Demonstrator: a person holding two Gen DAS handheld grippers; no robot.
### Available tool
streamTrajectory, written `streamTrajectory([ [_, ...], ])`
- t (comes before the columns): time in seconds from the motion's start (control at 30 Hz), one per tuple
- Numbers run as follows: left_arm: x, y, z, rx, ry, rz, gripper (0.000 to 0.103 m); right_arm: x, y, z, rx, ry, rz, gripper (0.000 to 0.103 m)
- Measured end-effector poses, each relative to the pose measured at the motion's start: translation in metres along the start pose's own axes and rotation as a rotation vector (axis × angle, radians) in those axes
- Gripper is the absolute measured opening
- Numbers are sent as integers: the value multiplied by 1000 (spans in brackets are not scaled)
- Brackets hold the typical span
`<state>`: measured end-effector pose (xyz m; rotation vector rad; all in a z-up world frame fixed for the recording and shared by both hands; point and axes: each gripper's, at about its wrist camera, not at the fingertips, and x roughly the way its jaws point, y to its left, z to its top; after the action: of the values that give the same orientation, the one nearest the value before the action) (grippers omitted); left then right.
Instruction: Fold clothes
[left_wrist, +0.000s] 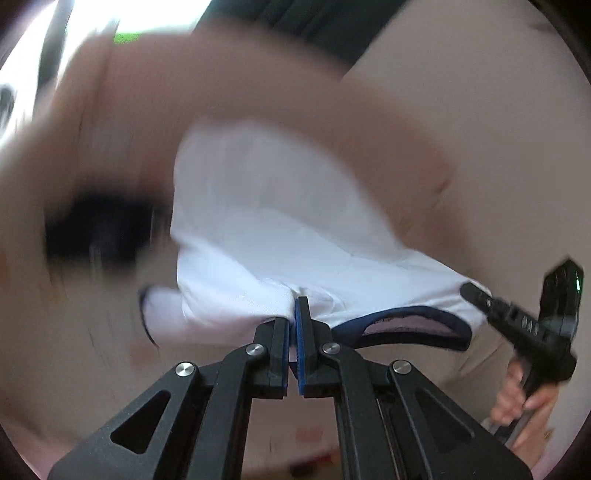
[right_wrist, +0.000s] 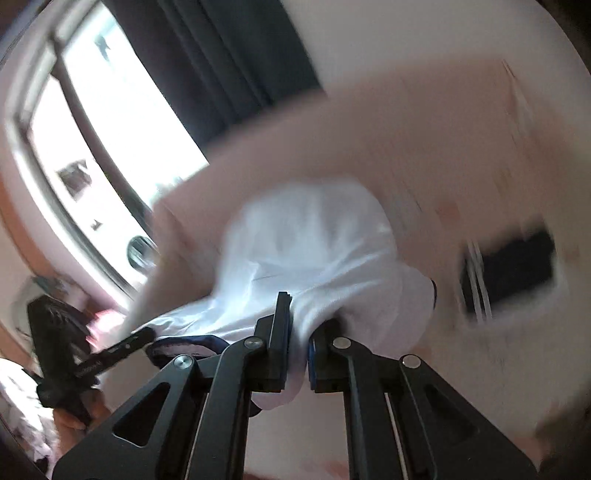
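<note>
A white shirt with a dark navy collar hangs stretched between both grippers above a pink bed surface. My left gripper is shut on the shirt's top edge beside the collar. The right gripper shows at the right of the left wrist view, holding the shirt's other side. In the right wrist view my right gripper is shut on the white shirt, cloth bunched between its fingers. The left gripper shows at the left, by the navy collar. Both views are motion-blurred.
A black rectangular object lies on the pink bed; it also shows in the right wrist view. A bright window and dark curtain stand behind. The person's hand grips the right gripper's handle.
</note>
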<state>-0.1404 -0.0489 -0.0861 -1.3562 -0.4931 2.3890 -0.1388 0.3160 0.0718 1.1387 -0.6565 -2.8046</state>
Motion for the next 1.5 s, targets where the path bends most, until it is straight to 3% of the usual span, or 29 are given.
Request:
streamTrajectory([
  [0.13, 85, 44, -73, -92, 191, 87, 3, 88, -57, -103, 69, 225, -143, 7],
  [0.27, 100, 50, -121, -77, 230, 119, 3, 122, -89, -167, 110, 363, -206, 7],
  [0.5, 62, 37, -119, 1, 166, 85, 3, 98, -79, -165, 66, 318, -151, 7],
  [0.67, 40, 26, -120, 106, 149, 134, 3, 69, -68, -169, 42, 276, -95, 7],
  [0.73, 55, 28, -125, 99, 207, 147, 5, 77, -66, -180, 17, 328, -133, 8],
  [0.8, 80, 46, -138, 47, 331, 174, 15, 94, -72, -196, 8, 435, -197, 12],
  [0.83, 89, 54, -145, 24, 382, 205, 25, 107, -79, -206, 22, 508, -231, 16],
  [0.87, 91, 60, -150, 12, 401, 224, 26, 110, -83, -209, 46, 523, -241, 16],
  [0.93, 75, 63, -150, -4, 359, 215, 26, 101, -84, -203, 74, 482, -234, 17],
  [1.1, 37, 57, -127, 53, 173, 190, 26, 63, -47, -184, -136, 239, -265, 24],
  [1.17, 47, 57, -121, 85, 171, 182, 26, 72, -40, -187, -177, 254, -254, 26],
  [1.23, 70, 60, -125, 114, 254, 205, 26, 87, -44, -198, -185, 349, -274, 28],
  [1.3, 96, 70, -136, 138, 433, 309, 26, 113, -51, -213, -171, 503, -330, 28],
  [1.33, 94, 74, -132, 134, 443, 306, 26, 112, -55, -210, -139, 516, -318, 28],
  [1.43, 66, 84, -104, 96, 348, 211, 26, 90, -71, -185, -8, 464, -222, 28],
  [1.5, 52, 93, -63, 87, 263, 226, 26, 82, -70, -152, -15, 397, -206, 30],
])
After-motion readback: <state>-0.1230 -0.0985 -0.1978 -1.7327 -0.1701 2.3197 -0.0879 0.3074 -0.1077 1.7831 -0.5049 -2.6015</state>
